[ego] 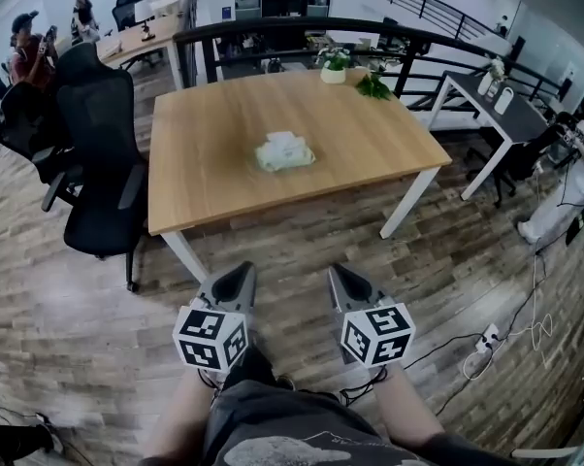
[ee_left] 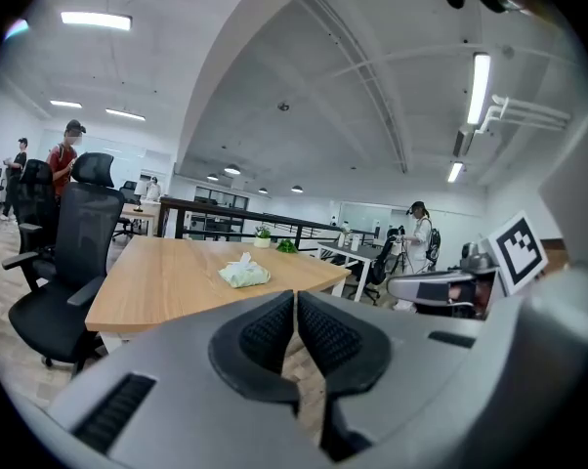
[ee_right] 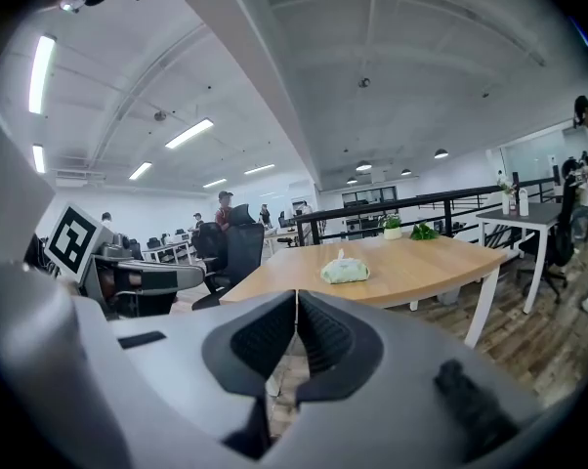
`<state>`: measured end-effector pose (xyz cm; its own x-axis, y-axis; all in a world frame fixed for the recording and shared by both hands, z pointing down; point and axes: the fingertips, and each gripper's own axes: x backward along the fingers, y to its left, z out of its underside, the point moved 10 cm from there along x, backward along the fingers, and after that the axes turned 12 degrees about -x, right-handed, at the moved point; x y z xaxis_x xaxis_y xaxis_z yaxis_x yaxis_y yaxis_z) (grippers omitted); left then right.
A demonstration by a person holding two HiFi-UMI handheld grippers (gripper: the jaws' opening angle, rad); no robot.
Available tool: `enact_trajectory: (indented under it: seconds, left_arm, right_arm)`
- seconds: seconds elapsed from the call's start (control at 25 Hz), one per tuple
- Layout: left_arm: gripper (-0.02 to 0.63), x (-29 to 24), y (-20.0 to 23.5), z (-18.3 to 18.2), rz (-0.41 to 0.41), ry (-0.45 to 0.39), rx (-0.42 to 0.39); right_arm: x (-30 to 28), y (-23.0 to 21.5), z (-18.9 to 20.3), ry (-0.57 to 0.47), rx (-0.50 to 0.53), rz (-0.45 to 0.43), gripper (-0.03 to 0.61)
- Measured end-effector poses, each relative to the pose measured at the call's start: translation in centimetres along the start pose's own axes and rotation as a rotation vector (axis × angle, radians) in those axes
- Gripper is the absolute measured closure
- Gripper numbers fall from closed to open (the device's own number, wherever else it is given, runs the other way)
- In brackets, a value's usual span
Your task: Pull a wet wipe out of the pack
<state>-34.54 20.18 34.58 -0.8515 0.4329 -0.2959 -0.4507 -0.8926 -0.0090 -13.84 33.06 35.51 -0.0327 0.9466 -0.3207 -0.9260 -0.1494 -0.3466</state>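
Observation:
A pale green wet wipe pack (ego: pixel 285 152) lies in the middle of the wooden table (ego: pixel 214 178), with a white wipe sticking up from its top. It also shows as the pack (ee_left: pixel 244 273) in the left gripper view and the pack (ee_right: pixel 345 270) in the right gripper view. My left gripper (ego: pixel 244 278) and right gripper (ego: pixel 338 276) are held side by side well short of the table's near edge, pointing toward it. Both are shut with nothing between their pads (ee_left: pixel 296 322) (ee_right: pixel 297 325).
A black office chair (ego: pixel 100 163) stands at the table's left side. A small potted plant (ego: pixel 333 66) and loose green leaves (ego: pixel 373 87) sit at the far edge. A black railing (ego: pixel 302 27) runs behind, with a second desk (ego: pixel 496 105) to the right. Cables (ego: pixel 505 343) lie on the floor. People stand far off.

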Motion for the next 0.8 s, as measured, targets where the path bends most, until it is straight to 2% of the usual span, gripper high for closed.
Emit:
enact_trajectory:
  seconds: [0.52, 0.8]
  left_arm:
    - [0.591, -2.7, 1.3, 0.1, 0.005, 0.000, -0.002]
    - [0.591, -6.1, 2.6, 0.3, 0.027, 0.024, 0.017]
  right_arm:
    - [-2.4, -1.5, -0.2, 0.022, -0.018, -0.001, 0.554]
    - [-4.3, -3.8, -1.2, 0.010, -0.003, 0.086, 0.554]
